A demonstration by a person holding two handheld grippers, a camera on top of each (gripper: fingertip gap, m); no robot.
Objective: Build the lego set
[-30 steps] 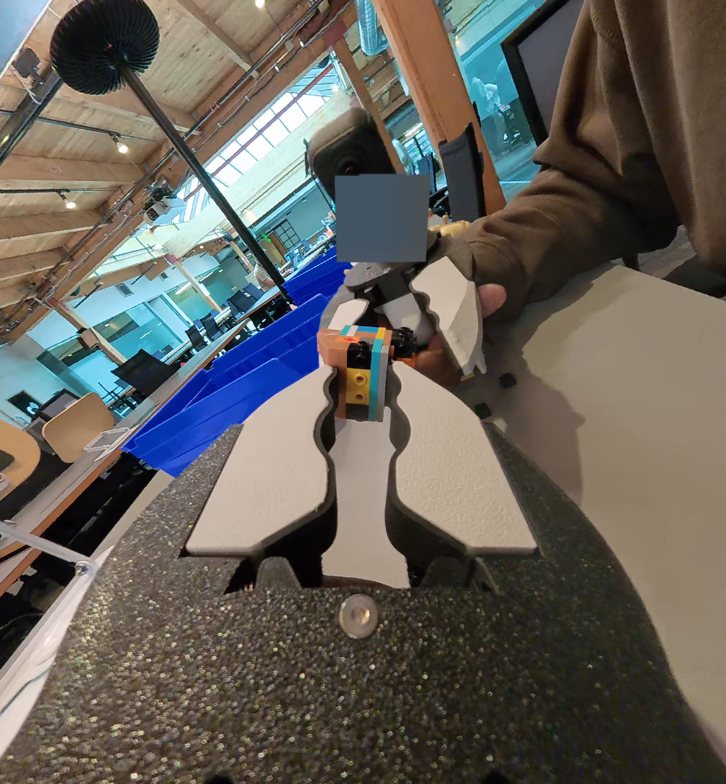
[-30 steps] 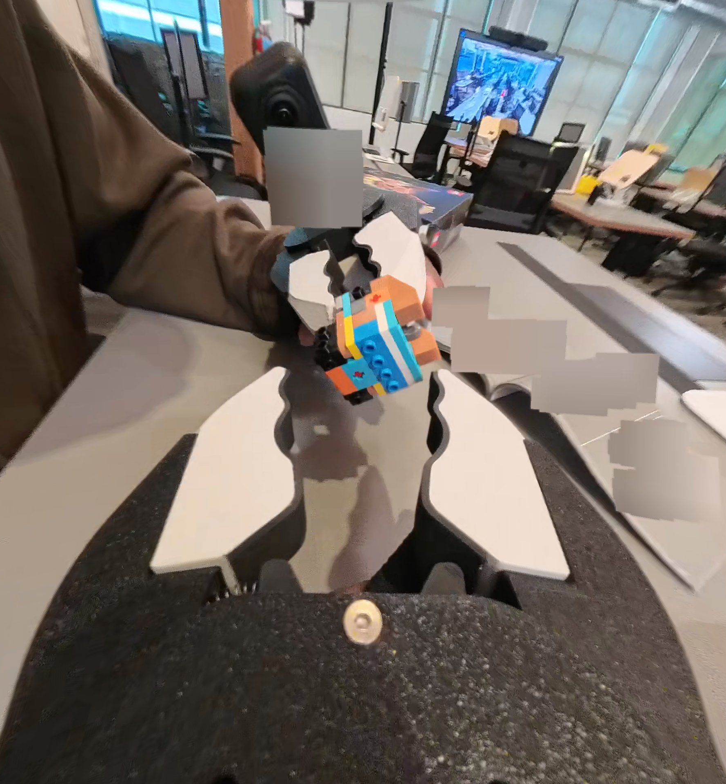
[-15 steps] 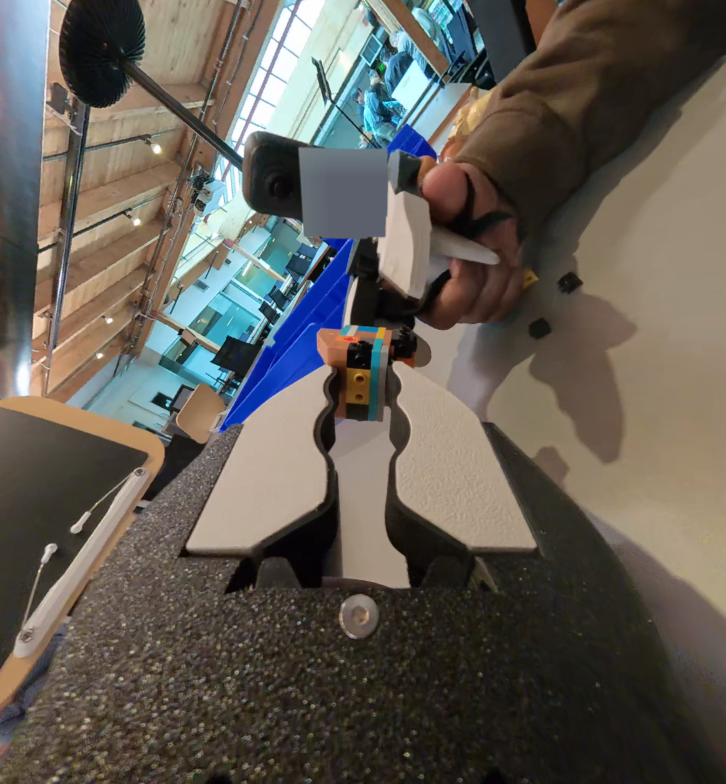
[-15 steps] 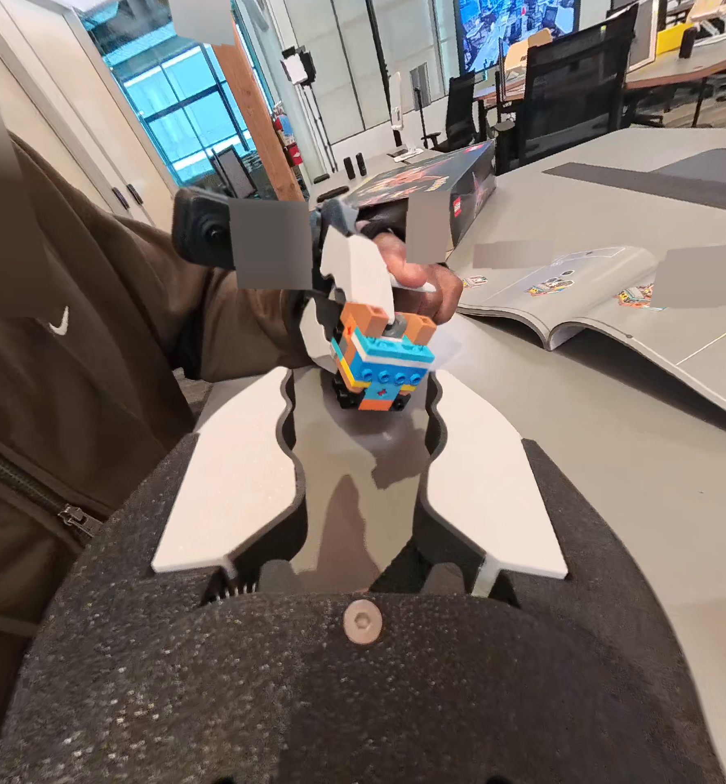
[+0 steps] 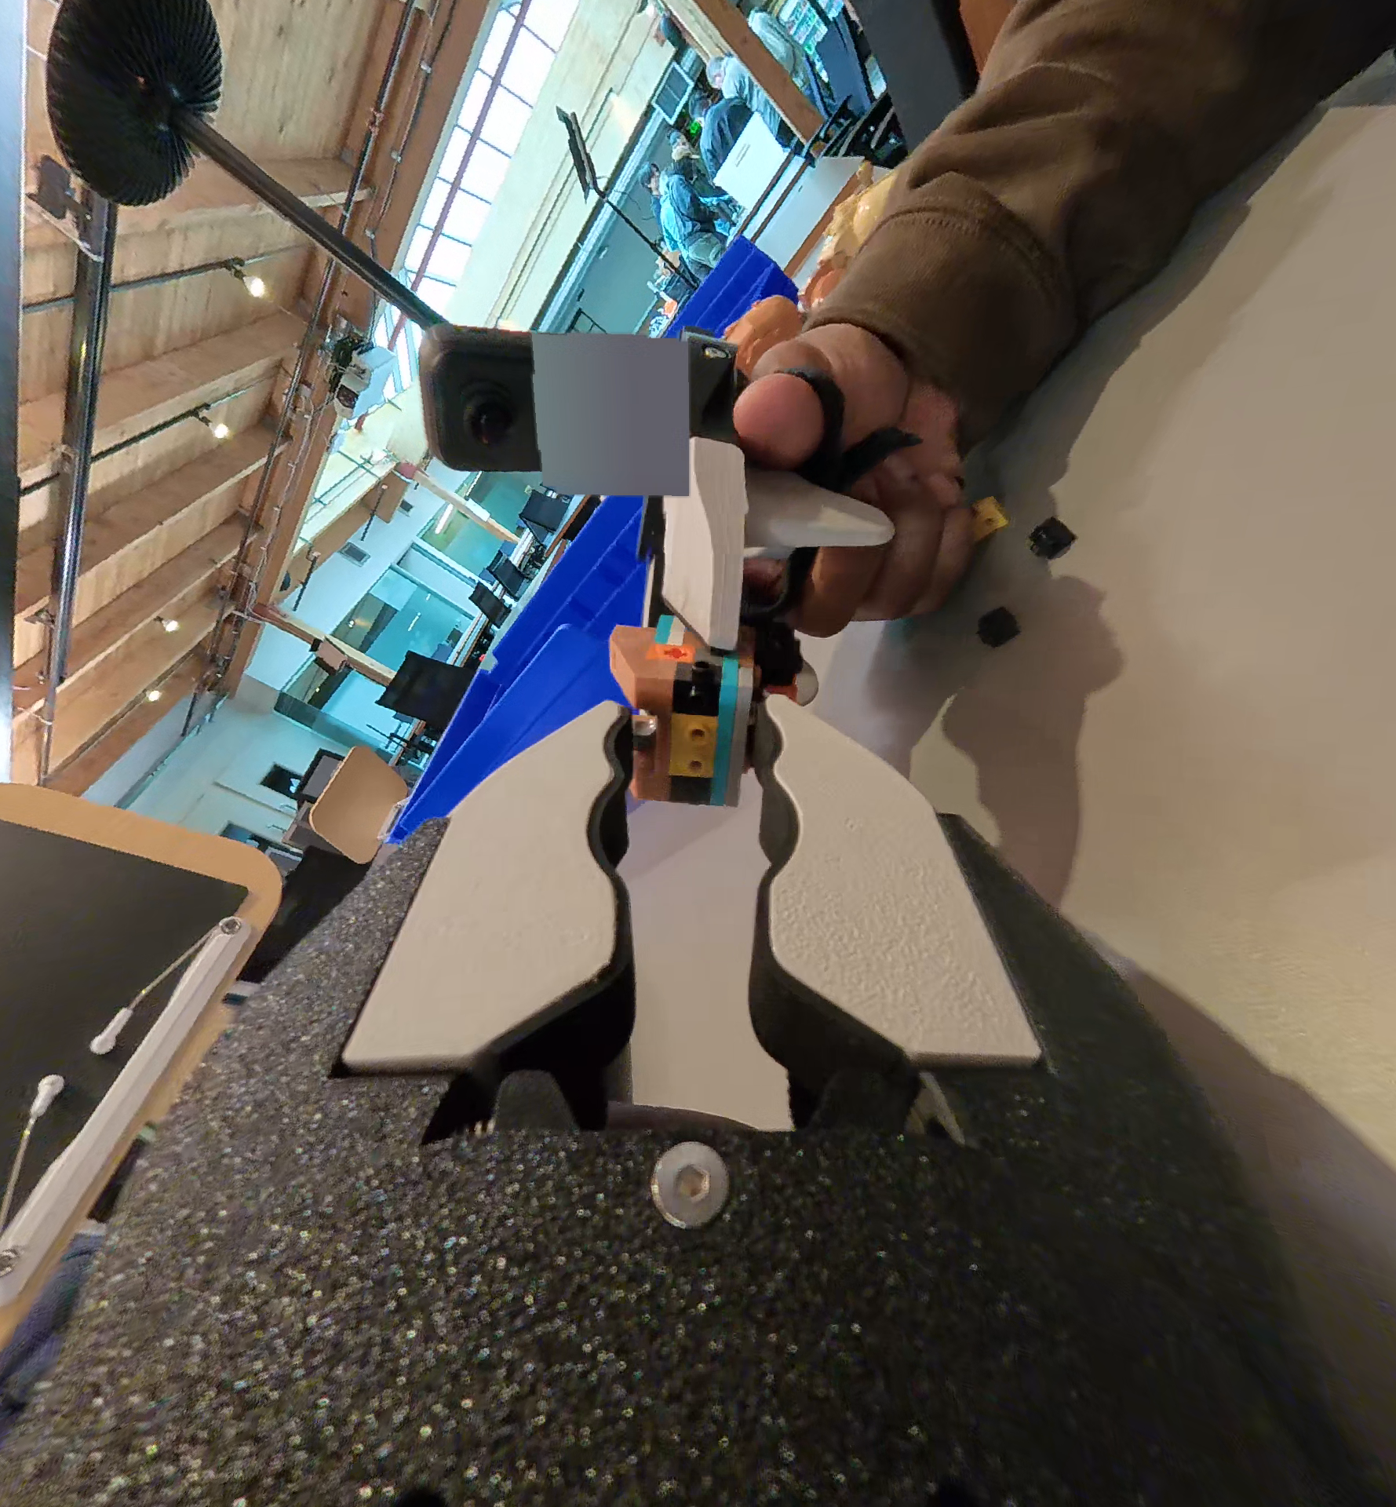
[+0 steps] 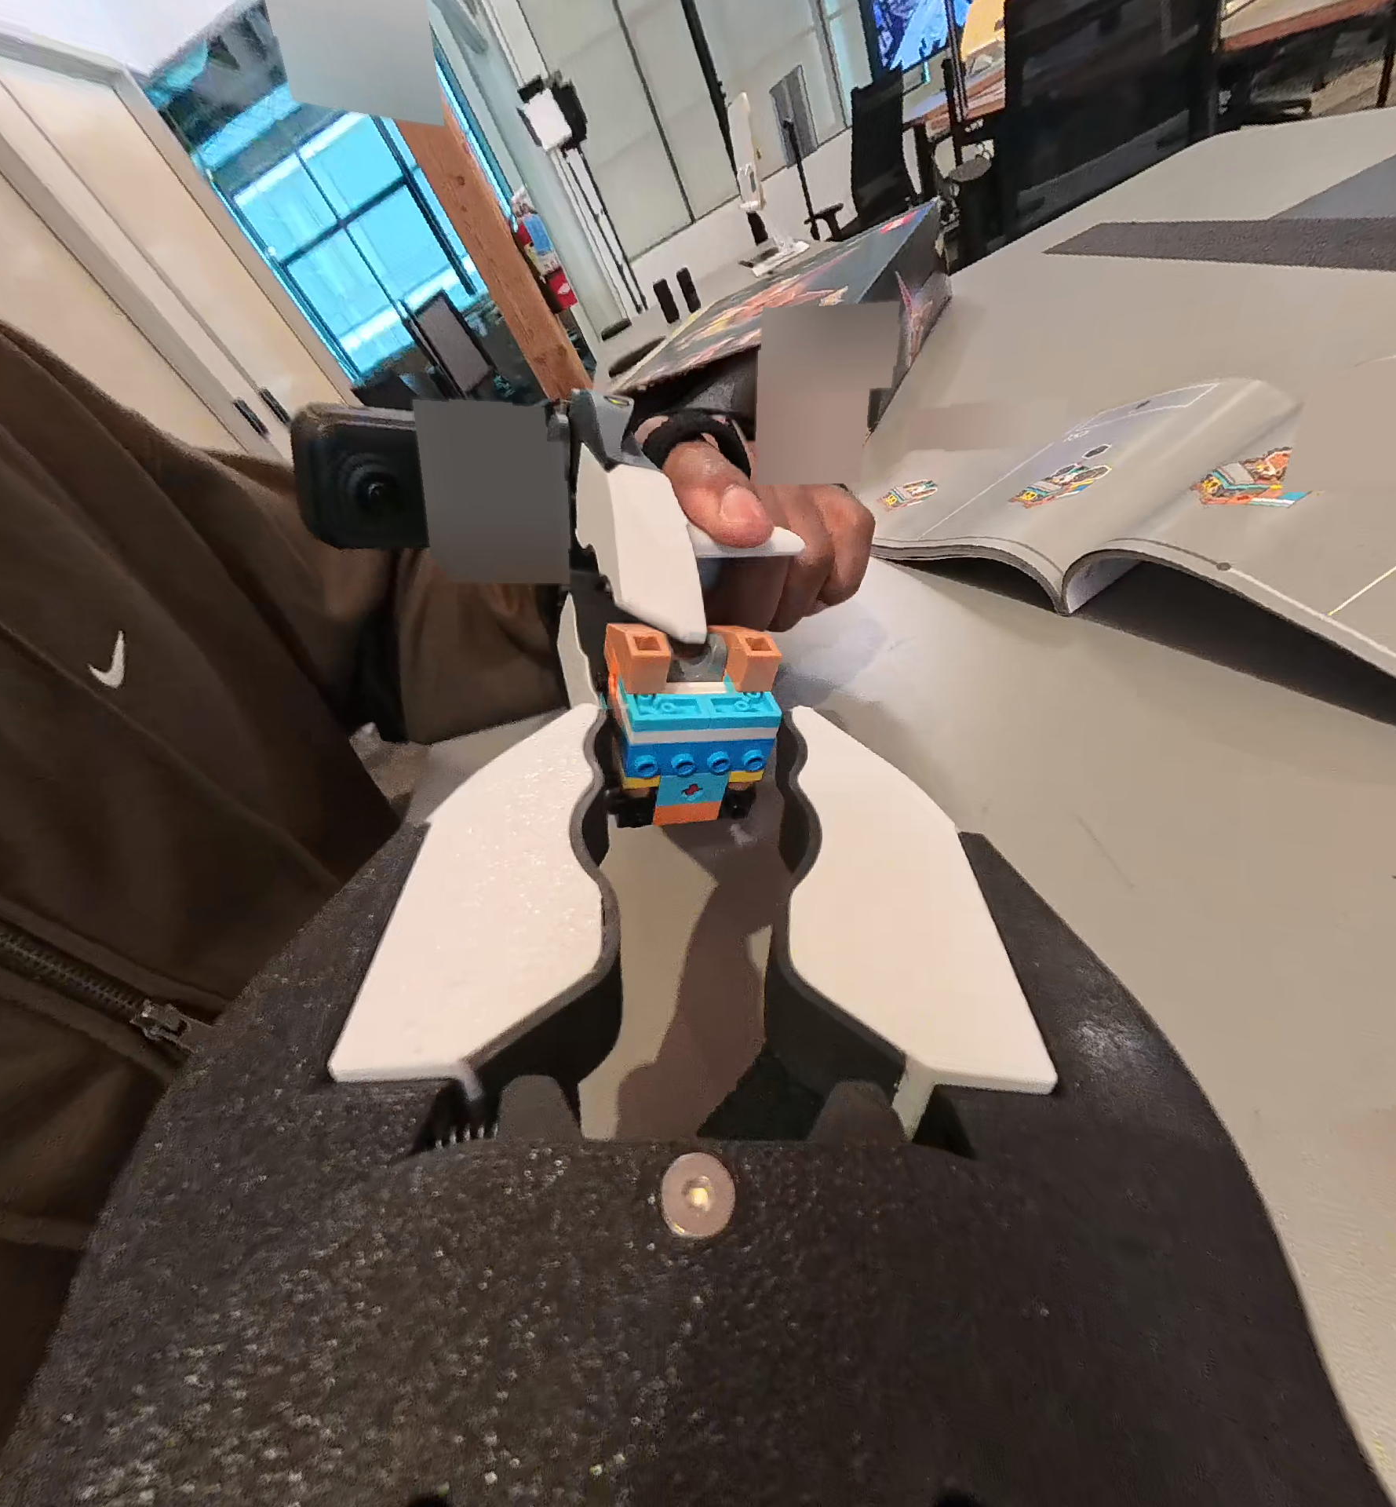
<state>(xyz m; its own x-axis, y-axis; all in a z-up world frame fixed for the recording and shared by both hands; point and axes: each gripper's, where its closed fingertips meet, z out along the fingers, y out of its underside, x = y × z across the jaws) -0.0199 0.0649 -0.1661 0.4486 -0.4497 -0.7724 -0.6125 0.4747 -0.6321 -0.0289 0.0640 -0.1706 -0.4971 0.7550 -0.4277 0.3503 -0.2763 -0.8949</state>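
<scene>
Above the grey table [image 6: 1167, 775], held in the air between the two tools, sits the small lego model [image 6: 690, 734], a stack of orange, turquoise, blue, white and yellow bricks with black bits at its base. At far left in the right wrist view is the person's brown jacket [image 6: 107, 734]; next comes the left gripper [image 6: 662, 628], gripped by a hand [image 6: 768, 530], its white jaws clamped on the model's orange end around a grey stud piece. The right gripper [image 6: 690, 762] has its own jaws standing apart on either side of the blue brick row, close to the model but not visibly pressing it. Farther right an open instruction booklet [image 6: 1167, 506] lies flat on the table, with the set's box [image 6: 800, 318] behind it. In the left wrist view, blue bins [image 5: 564, 620] stand at left, the left gripper's jaws hold the model [image 5: 690, 726] by its tan and turquoise faces, the right gripper comes in from above, and a few loose black pieces [image 5: 996, 628] and a yellow one [image 5: 989, 515] lie on the table to the right. The step in hand looks like a two-handed regrasp or a press to seat a part. Next, the right jaws would likely need to close squarely on the blue layer while the left holds firm, lest the stack twist apart.
</scene>
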